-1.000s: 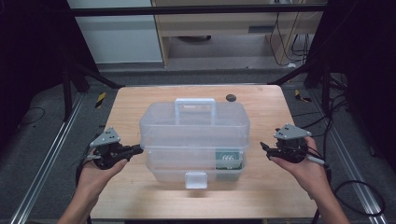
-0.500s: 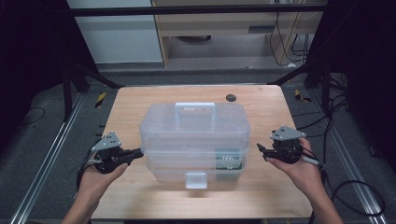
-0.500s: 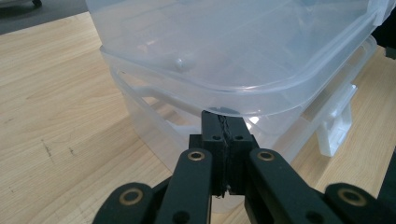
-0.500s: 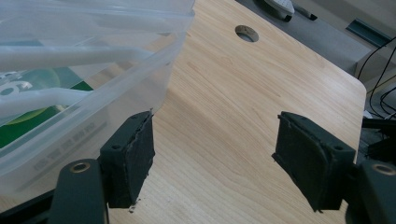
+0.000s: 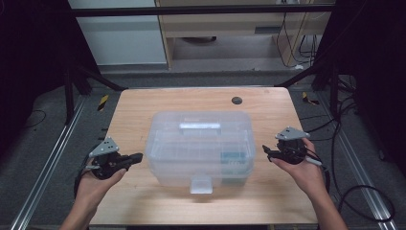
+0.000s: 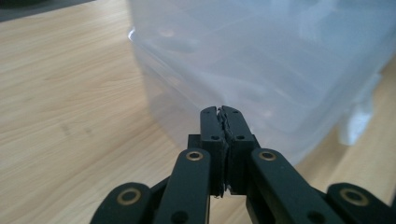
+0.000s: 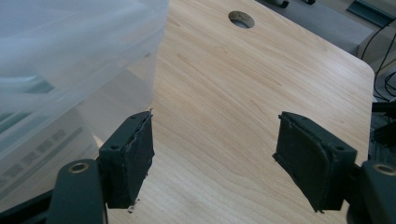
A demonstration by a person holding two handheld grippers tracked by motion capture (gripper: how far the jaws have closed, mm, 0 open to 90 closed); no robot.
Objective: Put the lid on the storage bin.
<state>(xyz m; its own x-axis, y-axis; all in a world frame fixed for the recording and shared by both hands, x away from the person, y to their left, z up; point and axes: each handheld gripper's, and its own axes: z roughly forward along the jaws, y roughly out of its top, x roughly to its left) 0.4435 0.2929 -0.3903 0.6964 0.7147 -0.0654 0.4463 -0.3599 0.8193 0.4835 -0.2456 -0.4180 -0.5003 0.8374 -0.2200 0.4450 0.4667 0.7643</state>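
A clear plastic storage box (image 5: 200, 143) with a lid handle (image 5: 199, 126) and a front latch (image 5: 201, 184) stands mid-table. My left gripper (image 5: 138, 156) sits just off the box's left side, jaws shut with nothing between them. In the left gripper view its closed tips (image 6: 221, 112) point at the box wall (image 6: 280, 60) from close by. My right gripper (image 5: 265, 150) is beside the box's right side, a small gap away. In the right gripper view it (image 7: 215, 154) stands open over bare wood, with the box corner (image 7: 60, 60) to its left.
The wooden table (image 5: 143, 110) has a round cable hole (image 5: 236, 100) at the back right, also seen as the hole (image 7: 241, 19) in the right gripper view. A green label (image 5: 233, 158) shows through the box. Metal frame rails and cables flank the table.
My left hand has slid a little toward the table's near edge. The right gripper has edged slightly closer to the box. The box stays in place.
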